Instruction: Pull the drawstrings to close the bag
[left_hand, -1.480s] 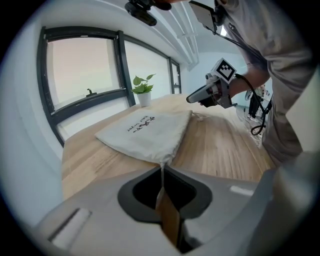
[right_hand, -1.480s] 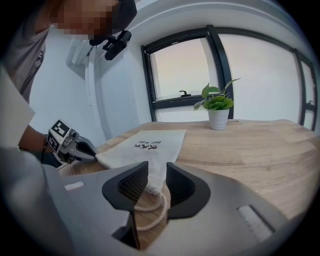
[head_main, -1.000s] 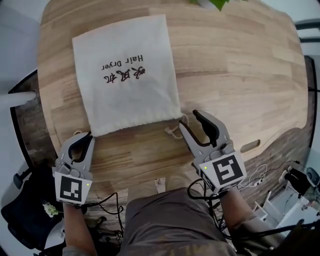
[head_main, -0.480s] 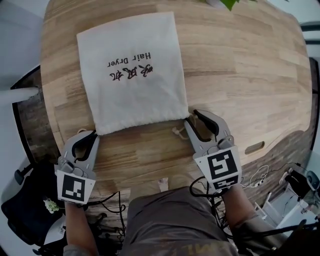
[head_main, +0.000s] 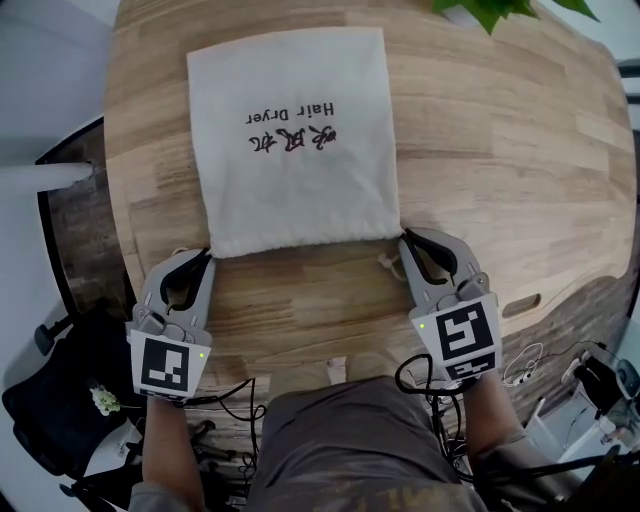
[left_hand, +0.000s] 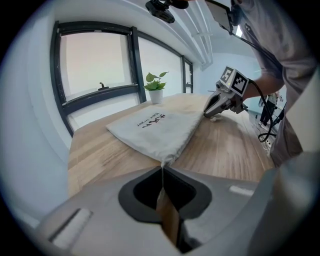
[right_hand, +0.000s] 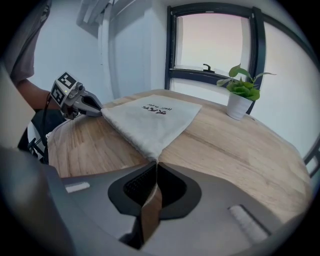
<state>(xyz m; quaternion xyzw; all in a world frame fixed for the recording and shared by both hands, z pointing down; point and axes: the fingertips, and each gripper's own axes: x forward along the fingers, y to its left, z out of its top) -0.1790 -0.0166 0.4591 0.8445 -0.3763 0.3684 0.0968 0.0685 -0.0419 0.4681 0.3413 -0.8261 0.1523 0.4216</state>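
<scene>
Left gripper sits pinched together on the bag at its 7 o'clock corner; right gripper, jaws just closing, clamps the 5 o'clock corner.

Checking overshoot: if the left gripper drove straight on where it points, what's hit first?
The bag: its near corner lies right at the left gripper's shut fingers, which pinch the drawstring. Pushing on would likely crumple the cloth.

Off-white bag with dark and red print, pale wood-grain table, green plant, white pot
</scene>
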